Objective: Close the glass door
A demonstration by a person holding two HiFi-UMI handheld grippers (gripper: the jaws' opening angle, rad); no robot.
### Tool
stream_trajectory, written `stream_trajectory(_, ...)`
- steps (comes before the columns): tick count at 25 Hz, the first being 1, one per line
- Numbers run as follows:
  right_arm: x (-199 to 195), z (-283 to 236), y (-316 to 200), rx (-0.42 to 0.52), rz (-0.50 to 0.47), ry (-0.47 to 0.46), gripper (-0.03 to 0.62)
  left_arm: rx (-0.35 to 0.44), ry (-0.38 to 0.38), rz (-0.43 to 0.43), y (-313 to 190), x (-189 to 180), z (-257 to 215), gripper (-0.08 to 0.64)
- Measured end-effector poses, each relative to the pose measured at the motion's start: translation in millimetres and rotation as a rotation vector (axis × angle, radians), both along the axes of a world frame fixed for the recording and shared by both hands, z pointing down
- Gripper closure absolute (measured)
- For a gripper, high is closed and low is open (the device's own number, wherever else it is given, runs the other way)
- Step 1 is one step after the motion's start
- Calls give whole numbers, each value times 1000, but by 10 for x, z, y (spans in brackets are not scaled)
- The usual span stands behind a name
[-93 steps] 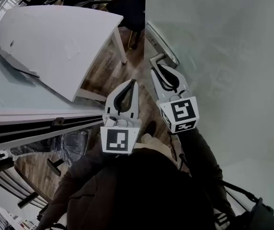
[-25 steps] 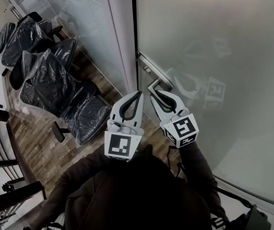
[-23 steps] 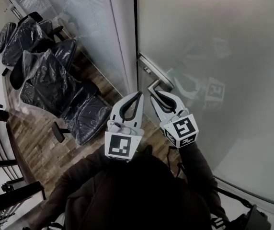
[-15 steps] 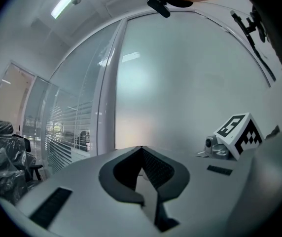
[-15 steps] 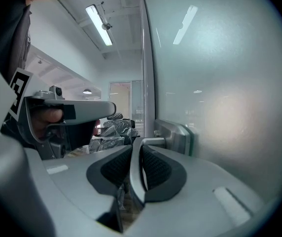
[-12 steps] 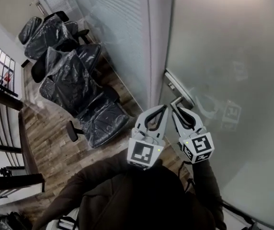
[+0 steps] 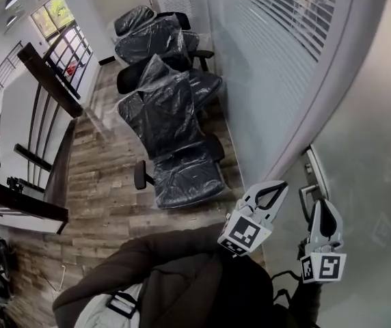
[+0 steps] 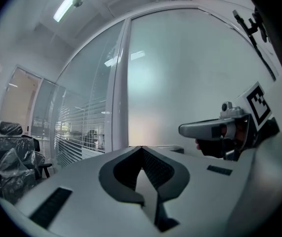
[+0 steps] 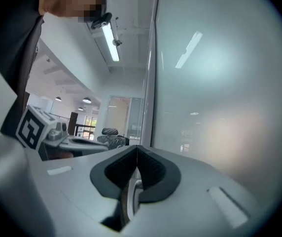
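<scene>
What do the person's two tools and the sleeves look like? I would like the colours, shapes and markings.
The left tool and the right tool are white, each with two curved jaws lined inside with black ribbed padding. Each carries a cube with black-and-white square markers. The person wears a dark jacket with long sleeves.

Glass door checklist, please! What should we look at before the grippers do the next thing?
1. Right gripper gripping the door handle: ok, the metal lever sits between its jaws.
2. Left gripper out of the way: ok, jaws together on nothing, off the door.
3. Glass door fully against its frame: cannot tell; the edge looks close, but the latch is not shown.
4. Wrapped chairs away from the door: ok, they stand apart on the wooden floor.
</scene>
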State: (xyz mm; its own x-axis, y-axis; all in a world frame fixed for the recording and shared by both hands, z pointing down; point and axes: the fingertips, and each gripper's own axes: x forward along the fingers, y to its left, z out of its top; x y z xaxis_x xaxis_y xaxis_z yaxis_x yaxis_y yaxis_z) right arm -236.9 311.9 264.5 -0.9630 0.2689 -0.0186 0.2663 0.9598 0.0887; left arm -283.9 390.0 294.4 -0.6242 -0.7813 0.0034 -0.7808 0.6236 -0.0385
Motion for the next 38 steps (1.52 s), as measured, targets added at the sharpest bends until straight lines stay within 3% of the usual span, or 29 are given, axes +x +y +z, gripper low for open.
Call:
stream_trajectory(1, 33, -62, -37, -31, 12, -15, 591, 1, 1, -2, 10, 3, -17, 563)
stream_trajectory(6, 106, 94, -188, -131, 94, 14, 591, 3, -14, -5, 51, 21, -60, 563)
stream_trajectory(9, 126, 206, -94, -133, 78, 43, 589, 14, -21, -3, 89, 51, -46, 564)
stream_trajectory(13, 222, 231, -49, -108, 63, 15, 590, 0, -35, 4, 71, 179, 55, 563)
stream_trajectory(17, 140, 214, 98, -96, 26, -26, 591, 134, -5, -25, 154, 171, -13, 563)
stream_trajectory(22, 185, 171, -21, -76, 59, 3, 592, -11, 11, 38, -76, 209, 110, 563)
stream_trajectory(38, 190, 118, -197, -95, 78, 8, 591, -32, -9, 91, -325, 201, 100, 563)
